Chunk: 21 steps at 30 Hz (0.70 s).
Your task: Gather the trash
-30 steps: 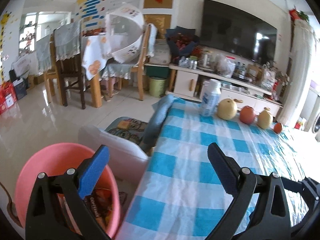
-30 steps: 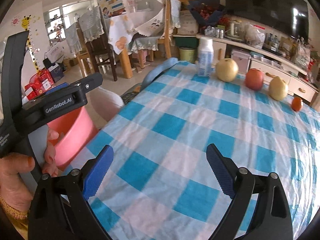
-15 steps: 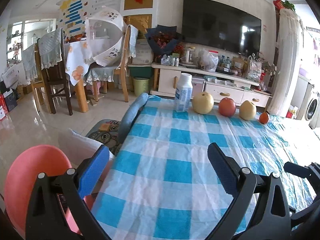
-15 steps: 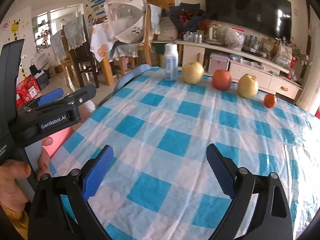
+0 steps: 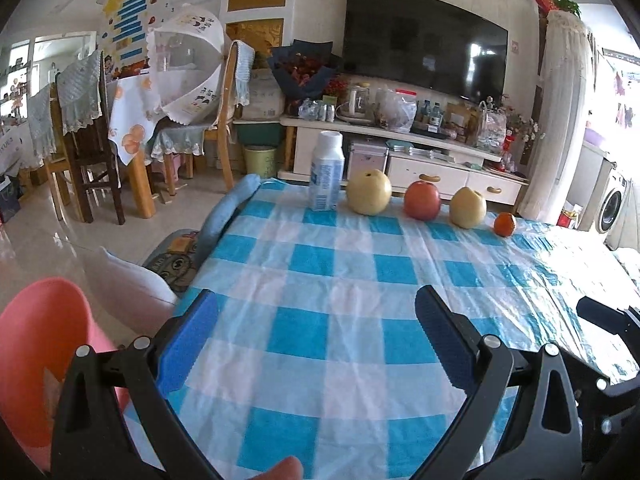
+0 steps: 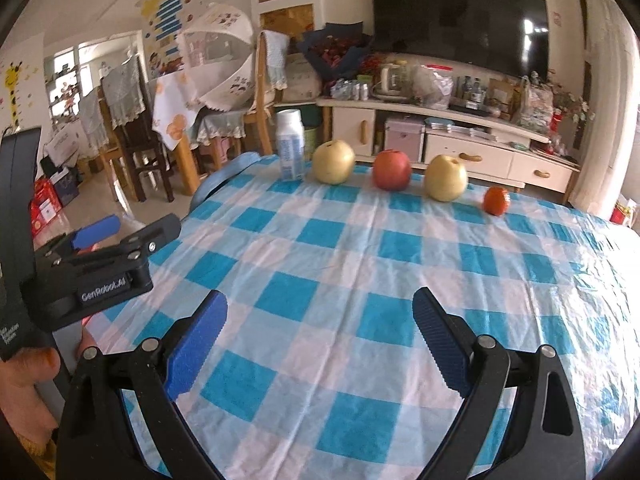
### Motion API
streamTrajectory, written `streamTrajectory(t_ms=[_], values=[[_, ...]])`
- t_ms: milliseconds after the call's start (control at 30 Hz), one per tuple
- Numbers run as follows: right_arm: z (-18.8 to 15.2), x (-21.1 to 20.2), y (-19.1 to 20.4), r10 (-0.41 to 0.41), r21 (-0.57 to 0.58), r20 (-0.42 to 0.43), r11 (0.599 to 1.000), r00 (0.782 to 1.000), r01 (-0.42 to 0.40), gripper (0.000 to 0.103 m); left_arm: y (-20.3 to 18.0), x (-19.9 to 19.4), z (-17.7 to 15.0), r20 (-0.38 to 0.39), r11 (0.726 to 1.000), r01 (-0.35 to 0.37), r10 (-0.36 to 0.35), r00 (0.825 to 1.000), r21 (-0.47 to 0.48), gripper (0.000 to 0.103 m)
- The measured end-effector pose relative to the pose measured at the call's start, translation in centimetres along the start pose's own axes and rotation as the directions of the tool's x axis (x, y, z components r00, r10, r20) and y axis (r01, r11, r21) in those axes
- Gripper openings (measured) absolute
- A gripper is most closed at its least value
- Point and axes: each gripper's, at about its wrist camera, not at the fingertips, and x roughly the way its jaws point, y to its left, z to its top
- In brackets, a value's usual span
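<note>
2 tools level over the checked tablecloth, left tool spread wide — empty, right tool likewise

The table is covered with a blue and white checked cloth. At its far edge stands a white bottle. To the right of the bottle lie a yellow pear, a red apple, a second pear and a small orange in one row.

Far edge of surface, left to right: bottle, pear, apple, second pear, small fruit, possibly a tangerine. Bin on floor, left of surface. TV cabinet behind the row.
</note>
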Motion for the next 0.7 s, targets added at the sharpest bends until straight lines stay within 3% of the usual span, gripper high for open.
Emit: streamTrajectory(t_ms=[400,700], values=[[-0.6,-1.5,-6.3,-0.132,0.063,0.066,0.99,0.989,0.128,0.093,-4.9,0.0,-0.5,0.024,1.0,0.018,-0.018,1.0,0.019,0.099],[-1.0,-3.7,-9.4,-0.235,0.065,0.164,0.972,0.958,0.227,0.093,-9.3,-0.1,-1.2,0.016,0.996,0.053,-0.055,0.998,0.077,0.099]])
